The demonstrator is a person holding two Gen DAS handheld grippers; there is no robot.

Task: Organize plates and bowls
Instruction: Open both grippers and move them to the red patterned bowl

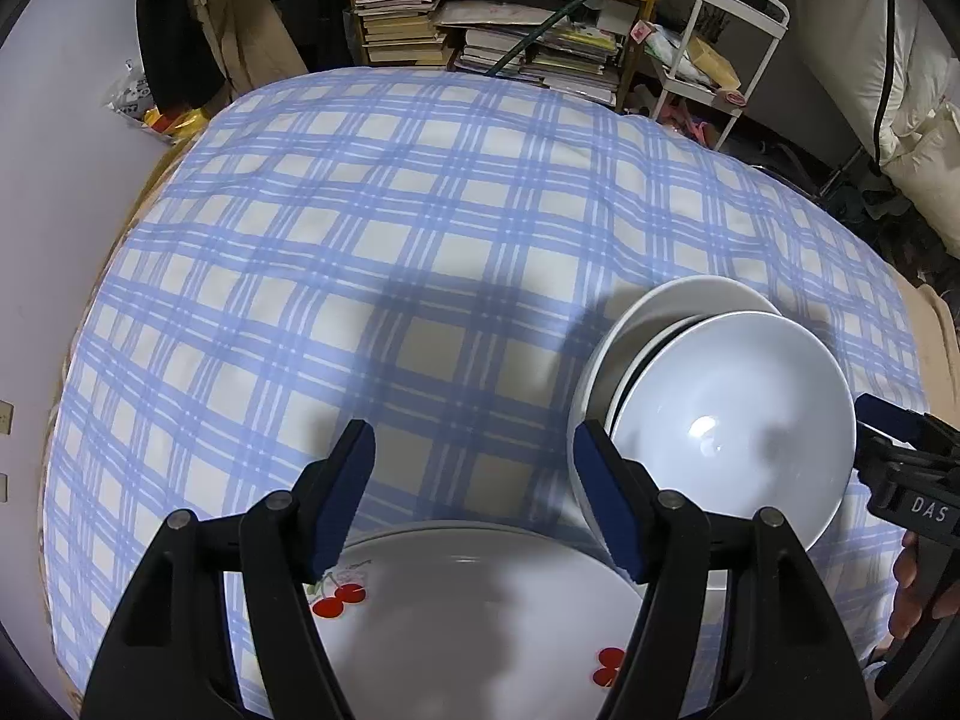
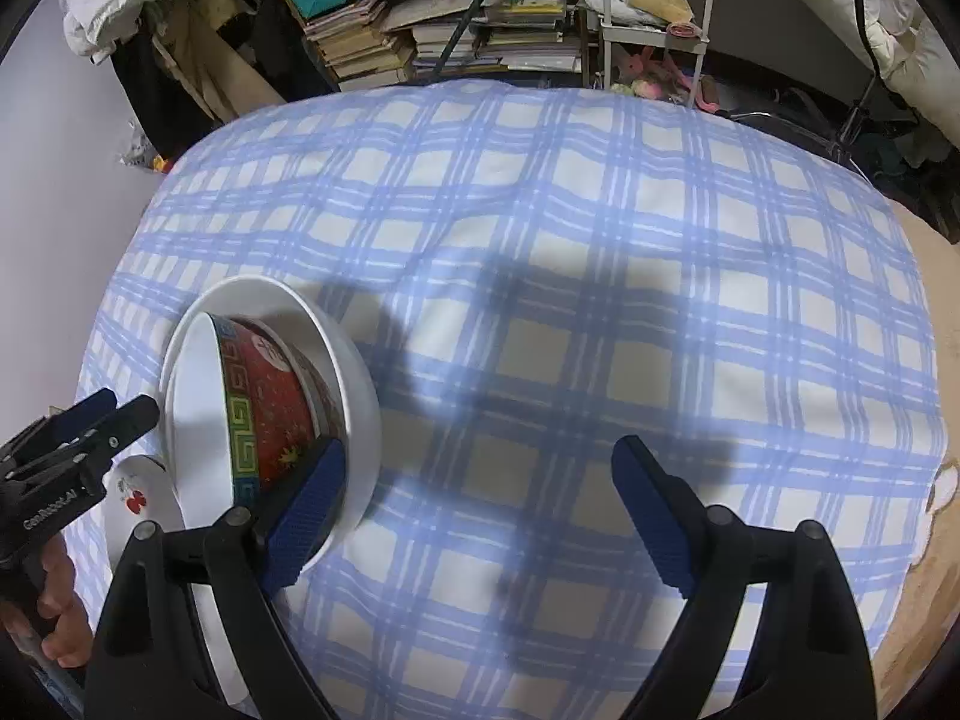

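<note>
1. Bowls: a red-patterned bowl (image 2: 264, 414) sits tilted inside a white bowl (image 2: 354, 396) on the checked cloth (image 2: 600, 240).
2. Cherry plate (image 1: 480, 612) lies just beside them.
3. Left tool (image 1: 474, 492) is spread, gripping nothing.
4. Right tool (image 2: 480, 516) is spread, gripping nothing.

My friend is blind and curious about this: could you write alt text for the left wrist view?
An open left gripper hovers over a cherry plate on a blue checked cloth. To its right, a white bowl sits tilted inside a bigger bowl. The right gripper pokes in at the right edge; cluttered bookshelves stand behind.
</note>
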